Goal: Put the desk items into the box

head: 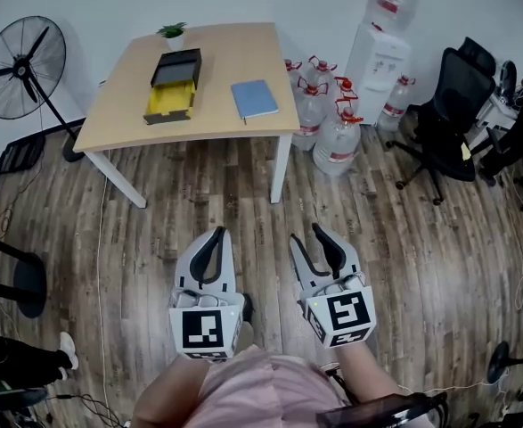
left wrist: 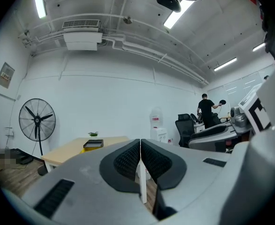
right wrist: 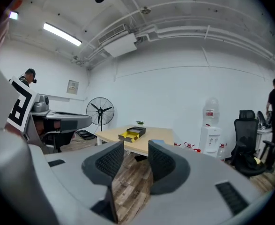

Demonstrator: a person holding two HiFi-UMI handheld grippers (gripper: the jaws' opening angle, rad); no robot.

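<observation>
Your body: your pink shirt (head: 261, 390) is closest to the camera, and the bottom edge cuts it off.
Left tool: you hold the left tool (head: 215, 235) low over the wooden floor (head: 404, 266). In the left gripper view the left tool (left wrist: 140, 142) has its jaws pressed together, with nothing between them.
Right tool: the right tool (head: 307, 234) is just beside the left one. In the right gripper view the right tool (right wrist: 136, 146) has its jaws spread, and you only see floor between them.
Surface: the surface (head: 234, 56) is well apart from both tools, up ahead of you.
Box: the black and yellow box (head: 174, 86) lies on the left part of the surface. It is too far to tell what is inside.
Desk items: a blue notebook (head: 254, 98) lies just beside the box, on its right. A small plant (head: 173, 32) stands at the far edge.
Hard to see: in the left gripper view the box (left wrist: 92, 145) is tiny, and the jaws hide the notebook.
Around the room: a fan (head: 20, 68) stands left of the surface, and water bottles (head: 328, 114) and a black chair (head: 448, 114) are on the right.
Left edge: a leg and a shoe (head: 65, 349) show there, and the rest is cut off.
</observation>
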